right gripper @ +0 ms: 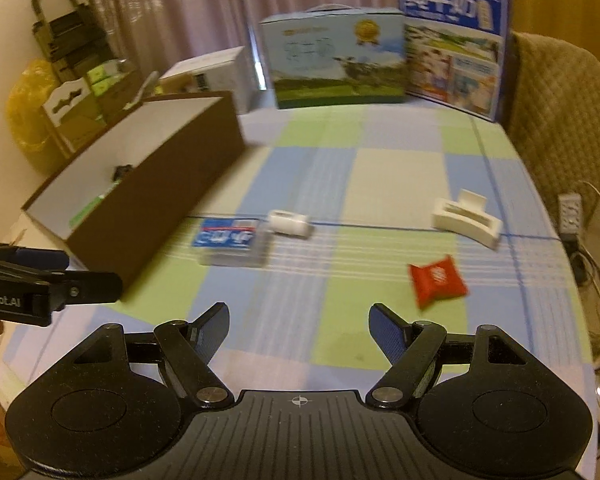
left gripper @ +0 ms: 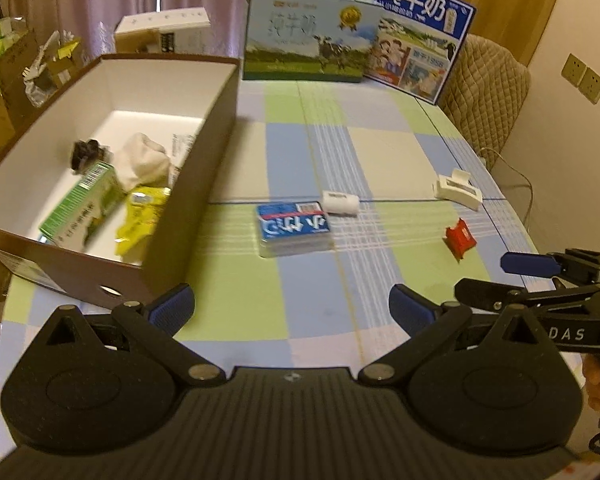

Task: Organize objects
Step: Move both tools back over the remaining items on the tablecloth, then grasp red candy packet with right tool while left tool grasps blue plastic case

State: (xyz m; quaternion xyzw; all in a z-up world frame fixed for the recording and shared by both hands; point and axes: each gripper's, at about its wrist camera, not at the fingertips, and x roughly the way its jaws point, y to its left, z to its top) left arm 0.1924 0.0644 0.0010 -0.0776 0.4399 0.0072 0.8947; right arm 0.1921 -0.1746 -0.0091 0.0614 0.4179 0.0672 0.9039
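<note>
Now both empty: left hand-held gripper released, right hand-held gripper released, above checked tablecloth.

The tablecloth is smooth checked cloth. At ten o'clock, the box looks like matt brown cardboard, white inside. The tissue pack has a glossy plastic wrap. At two o'clock, the clip is matt white plastic and the chair cover quilted cloth.

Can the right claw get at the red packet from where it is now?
Probably yes. The right claw is open and empty, and only bare tablecloth lies between it and the red packet, which sits apart from the white clip.
</note>
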